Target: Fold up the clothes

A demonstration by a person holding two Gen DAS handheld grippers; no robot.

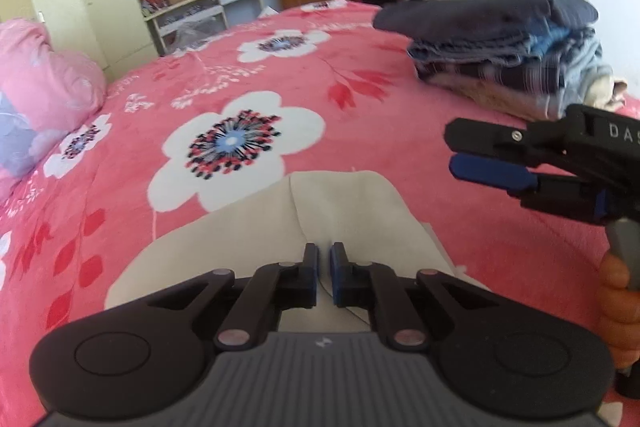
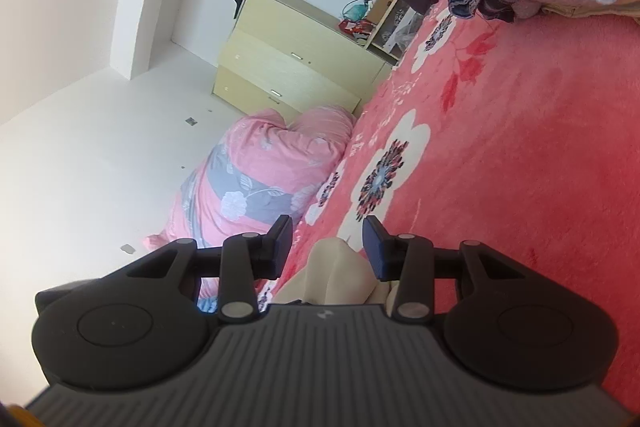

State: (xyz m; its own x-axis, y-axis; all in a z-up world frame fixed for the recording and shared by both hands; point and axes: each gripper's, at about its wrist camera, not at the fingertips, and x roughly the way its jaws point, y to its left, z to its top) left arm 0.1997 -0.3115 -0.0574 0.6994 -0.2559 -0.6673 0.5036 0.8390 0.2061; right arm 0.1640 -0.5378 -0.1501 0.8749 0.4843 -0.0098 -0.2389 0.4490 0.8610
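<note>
Gripping status, left gripper (image 1: 324,259): I read the jaws as shut, pads pinching a fold of the beige garment (image 1: 352,211).
Garment: lies flat on the pink floral blanket (image 1: 460,75), nearest me; light, limp, likely to sag.
Hold point: I would take edges or corners.
Right gripper (image 2: 328,247): partly open, holding nothing, beside the garment.
Folded pile (image 1: 512,51): far right.

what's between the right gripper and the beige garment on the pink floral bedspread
Nothing visible. The right gripper hovers open over bare pink floral bedspread beside the beige garment, which the left gripper has already pinched.
</note>
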